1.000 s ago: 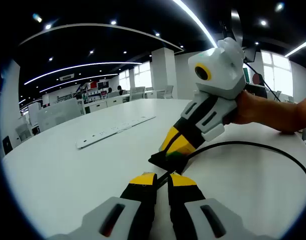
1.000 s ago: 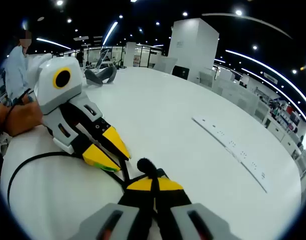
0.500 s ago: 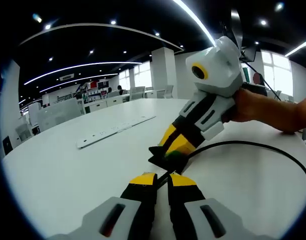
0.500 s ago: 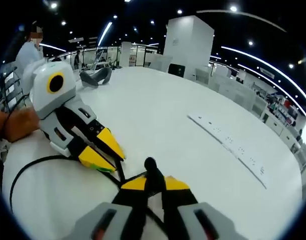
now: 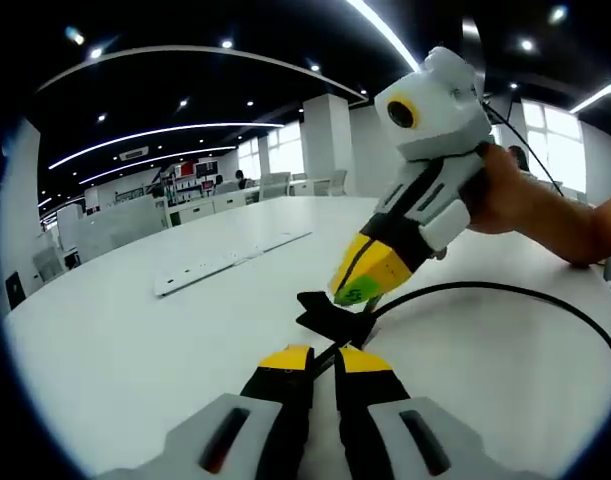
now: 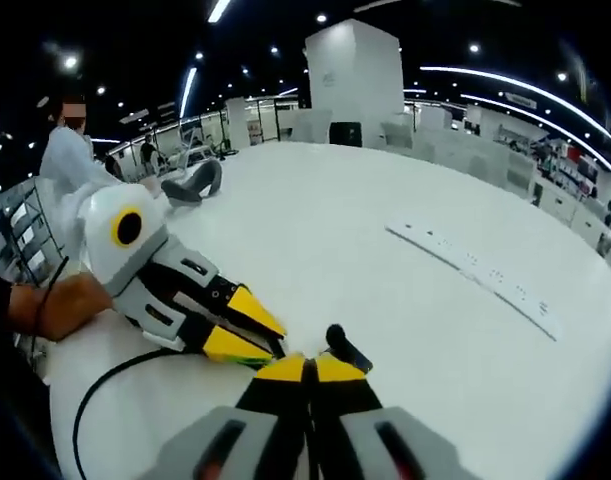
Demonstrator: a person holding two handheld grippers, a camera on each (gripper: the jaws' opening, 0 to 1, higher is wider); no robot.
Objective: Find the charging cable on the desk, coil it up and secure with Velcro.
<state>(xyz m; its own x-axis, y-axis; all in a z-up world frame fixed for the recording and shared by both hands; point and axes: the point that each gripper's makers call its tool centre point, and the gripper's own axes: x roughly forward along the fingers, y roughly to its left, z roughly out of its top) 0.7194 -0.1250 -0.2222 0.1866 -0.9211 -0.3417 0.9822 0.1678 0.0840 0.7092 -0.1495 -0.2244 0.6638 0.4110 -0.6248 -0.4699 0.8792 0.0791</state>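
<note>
Around me spreads a wide white tabletop (image 5: pixel 135 330) with a long white power strip (image 5: pixel 228 262), a square white pillar (image 6: pixel 353 75) behind, and strip lights (image 5: pixel 175 132) across the dark ceiling.

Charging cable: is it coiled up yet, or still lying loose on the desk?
Still loose. In the left gripper view the charging cable runs as one open arc across the white desk; no stacked loops. The black strap lies spread beside it.

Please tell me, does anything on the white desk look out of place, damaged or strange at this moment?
Nothing stands out. The thin black charging cable lies in a loose curve on the white desk, a black Velcro strap sits by the gripper tips, and a long white power strip lies flat farther away.
</note>
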